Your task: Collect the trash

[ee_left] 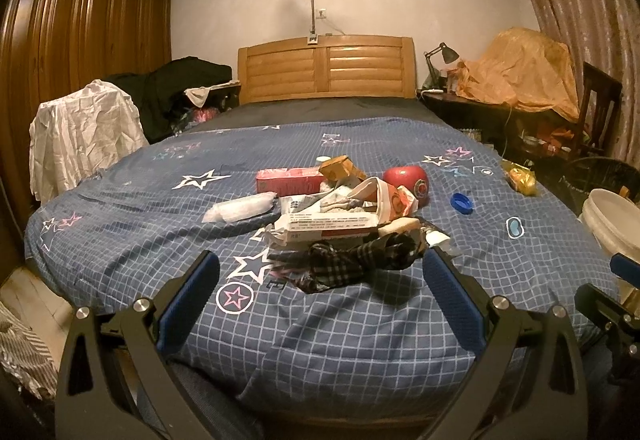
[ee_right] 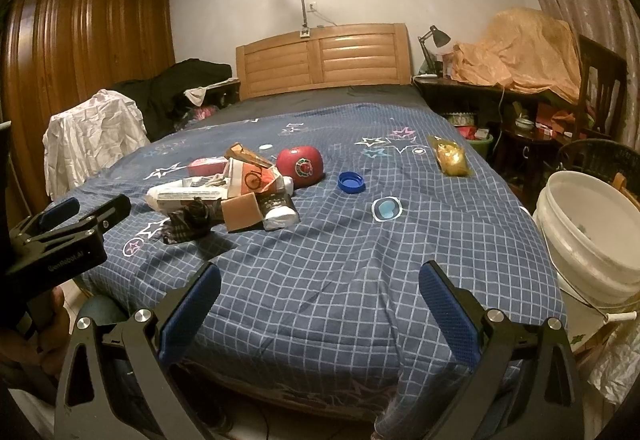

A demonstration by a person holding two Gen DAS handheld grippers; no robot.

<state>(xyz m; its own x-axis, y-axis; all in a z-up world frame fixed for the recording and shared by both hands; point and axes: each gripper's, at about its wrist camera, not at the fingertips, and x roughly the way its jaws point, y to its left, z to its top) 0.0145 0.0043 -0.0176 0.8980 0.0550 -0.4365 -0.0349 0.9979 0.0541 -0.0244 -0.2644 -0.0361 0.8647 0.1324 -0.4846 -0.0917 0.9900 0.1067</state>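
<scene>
While both of your grippers hang over the foot edge of the bed (ee_right: 320, 280), the left gripper (ee_left: 320, 280) and the right gripper (ee_right: 320, 288) each have their blue pads spread wide, gripping nothing. The trash pile (ee_left: 340, 212) sits near the middle of the blue checked cover, toward its left side. A long white carton (ee_left: 328, 224) lies with its long axis across the bed, parallel to the foot edge; the red box (ee_left: 288, 180) behind it runs the same way. A dark checked rag (ee_left: 352, 260) is crumpled at the pile's near side. A red round tin (ee_right: 300, 166), blue cap (ee_right: 351, 182) and what looks like a yellow packet (ee_right: 450, 156) lie apart toward the right edge. Bare cover stretches from pile to foot edge. The white bucket (ee_right: 592, 240) stands beside the right foot corner.
</scene>
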